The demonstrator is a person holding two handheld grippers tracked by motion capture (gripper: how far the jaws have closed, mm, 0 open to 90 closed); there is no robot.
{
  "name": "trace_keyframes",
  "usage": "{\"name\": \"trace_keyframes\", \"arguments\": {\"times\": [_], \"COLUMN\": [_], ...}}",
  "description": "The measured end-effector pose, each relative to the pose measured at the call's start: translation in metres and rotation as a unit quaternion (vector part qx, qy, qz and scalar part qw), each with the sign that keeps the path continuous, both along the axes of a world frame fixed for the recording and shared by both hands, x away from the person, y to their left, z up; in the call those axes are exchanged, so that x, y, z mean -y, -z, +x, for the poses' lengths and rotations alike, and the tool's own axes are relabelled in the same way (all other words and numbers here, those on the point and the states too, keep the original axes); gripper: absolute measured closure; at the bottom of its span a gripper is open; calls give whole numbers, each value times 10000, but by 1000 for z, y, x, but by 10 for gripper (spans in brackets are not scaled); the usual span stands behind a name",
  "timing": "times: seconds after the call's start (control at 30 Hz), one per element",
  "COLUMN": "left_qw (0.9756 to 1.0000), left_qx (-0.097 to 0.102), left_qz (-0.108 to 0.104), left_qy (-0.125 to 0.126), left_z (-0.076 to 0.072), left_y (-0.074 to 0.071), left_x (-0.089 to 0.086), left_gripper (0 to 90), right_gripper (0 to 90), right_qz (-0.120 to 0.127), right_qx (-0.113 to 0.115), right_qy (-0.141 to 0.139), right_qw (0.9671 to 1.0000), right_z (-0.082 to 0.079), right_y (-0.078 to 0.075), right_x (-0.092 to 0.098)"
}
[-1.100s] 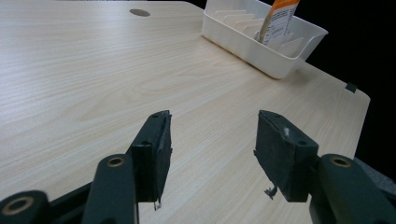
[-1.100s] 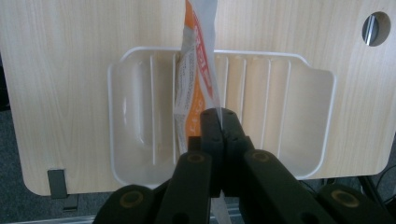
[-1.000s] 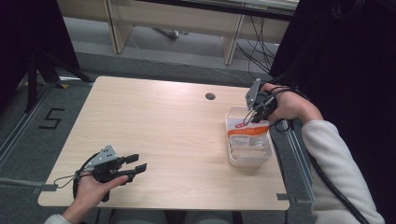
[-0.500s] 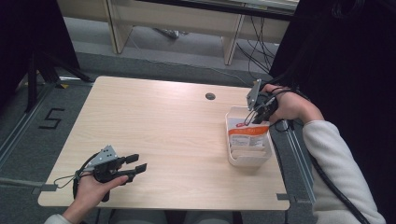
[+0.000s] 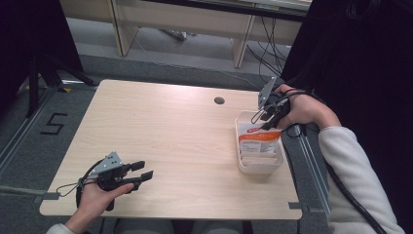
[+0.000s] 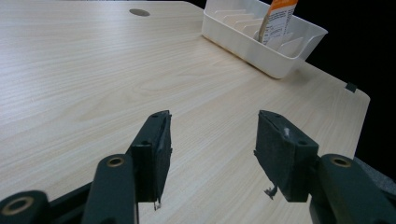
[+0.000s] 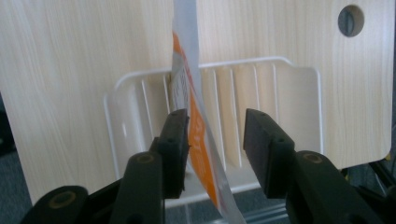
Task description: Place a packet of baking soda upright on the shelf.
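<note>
Orange pouch [image 7: 198,135] stands loose between right gripper's [image 7: 215,140] just-opened fingers [image 7: 175,135].

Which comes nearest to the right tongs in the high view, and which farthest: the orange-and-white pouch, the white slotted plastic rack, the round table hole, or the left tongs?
1. Orange-and-white pouch, directly below.
2. White slotted plastic rack, around it.
3. Round table hole, leftward.
4. Left tongs, opposite corner.

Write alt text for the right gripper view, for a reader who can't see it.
An orange and white pouch stands on edge in a white slotted rack, passing between the two black jaws of the right gripper, which have just been opening. The pouch lies against the left-hand jaw and apart from the other. The rack sits on a light wooden table.
</note>
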State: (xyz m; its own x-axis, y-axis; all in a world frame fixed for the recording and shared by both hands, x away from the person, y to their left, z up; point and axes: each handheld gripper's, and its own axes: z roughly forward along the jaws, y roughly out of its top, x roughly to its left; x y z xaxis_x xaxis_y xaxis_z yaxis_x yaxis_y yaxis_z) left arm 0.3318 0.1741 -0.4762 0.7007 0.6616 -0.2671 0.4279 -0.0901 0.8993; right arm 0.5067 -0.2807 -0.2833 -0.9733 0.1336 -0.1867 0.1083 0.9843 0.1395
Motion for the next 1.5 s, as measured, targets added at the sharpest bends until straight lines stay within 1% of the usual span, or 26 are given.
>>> {"name": "trace_keyframes", "arguments": {"times": [0.1, 0.17, 0.2, 0.23, 0.27, 0.33, 0.37, 0.5, 0.6, 0.63, 0.67, 0.73, 0.8, 0.87, 0.9, 0.93, 1.03, 1.07, 1.1, 1.13, 1.17, 1.23, 1.33, 1.37, 1.47, 1.5], "left_qw": [10000, 10000, 10000, 10000, 10000, 10000, 10000, 10000, 10000, 10000, 10000, 10000, 10000, 10000, 10000, 10000, 10000, 10000, 10000, 10000, 10000, 10000, 10000, 10000, 10000, 10000], "left_qx": [37, 37, 40, 41, 40, 39, 40, -13, -5, -5, 16, 30, 38, 39, 27, 24, -17, -29, -20, -26, -32, -36, -38, -37, -34, -35], "left_qz": [27, 30, 27, 25, 21, 21, 29, 30, 11, 0, 17, 49, 26, 27, 55, 54, 3, 24, 3, -3, 17, 8, -7, -18, -9, -10], "left_qy": [26, 30, 31, 27, 26, 26, 30, -25, -13, -7, 4, 11, 27, 26, 5, 11, 3, -23, 2, 4, -15, -10, -7, 4, 14, 13], "left_z": [0, 0, 0, 0, 0, 0, 0, 0, 0, 0, 0, 0, 0, 0, 0, 0, 0, -1, 0, 0, 0, 0, 0, 0, 0, 0], "left_y": [0, 0, 0, 0, 0, 0, 0, 0, 0, 0, 0, 0, 0, 0, 0, 0, 0, 0, 0, 0, 0, 0, 0, 0, 0, 0], "left_x": [0, 0, 0, -1, -1, 0, -1, 0, 0, 0, 0, -1, -1, -1, -1, -1, 0, 0, 0, 1, 1, 1, 1, 1, 1, 1], "left_gripper": [447, 447, 447, 447, 447, 446, 446, 446, 446, 446, 446, 446, 446, 446, 446, 446, 446, 446, 446, 446, 446, 446, 446, 446, 446, 445], "right_gripper": [558, 507, 487, 484, 482, 476, 473, 462, 475, 478, 482, 491, 533, 547, 562, 570, 570, 569, 571, 572, 576, 579, 585, 587, 599, 609], "right_qz": [285, 471, 604, 741, 809, 852, 869, 1007, 956, 944, 977, 1016, 1133, 1247, 1227, 1190, 1141, 1128, 1148, 1203, 1229, 1228, 1168, 1149, 1120, 1111], "right_qx": [33, 85, 17, -79, -75, -57, 11, 40, 66, 57, 202, 303, 396, 429, 429, 472, 611, 670, 681, 731, 726, 745, 749, 771, 721, 734], "right_qy": [201, 120, 226, 496, 482, 498, 557, 476, 462, 639, 539, 605, 649, 525, 572, 486, 459, 317, 378, 237, 307, 240, 85, -50, -56, -210], "right_qw": [9994, 9988, 9979, 9960, 9955, 9951, 9947, 9938, 9943, 9935, 9935, 9925, 9907, 9899, 9899, 9906, 9905, 9908, 9903, 9898, 9893, 9893, 9903, 9904, 9911, 9909], "right_z": [-4, -4, -6, -8, -8, -8, -10, -11, -11, -13, -12, -14, -17, -19, -22, -24, -31, -33, -37, -38, -42, -48, -56, -58, -67, -68], "right_y": [-2, -1, 0, 0, 1, 3, 4, 8, 8, 7, 7, 4, 1, -1, -1, -2, -5, -7, -10, -12, -14, -16, -17, -17, -16, -15], "right_x": [-3, -5, -5, -6, -6, -6, -5, -4, -2, -1, 0, 3, 5, 8, 9, 9, 10, 10, 10, 10, 9, 8, 5, 3, -1, -3]}}
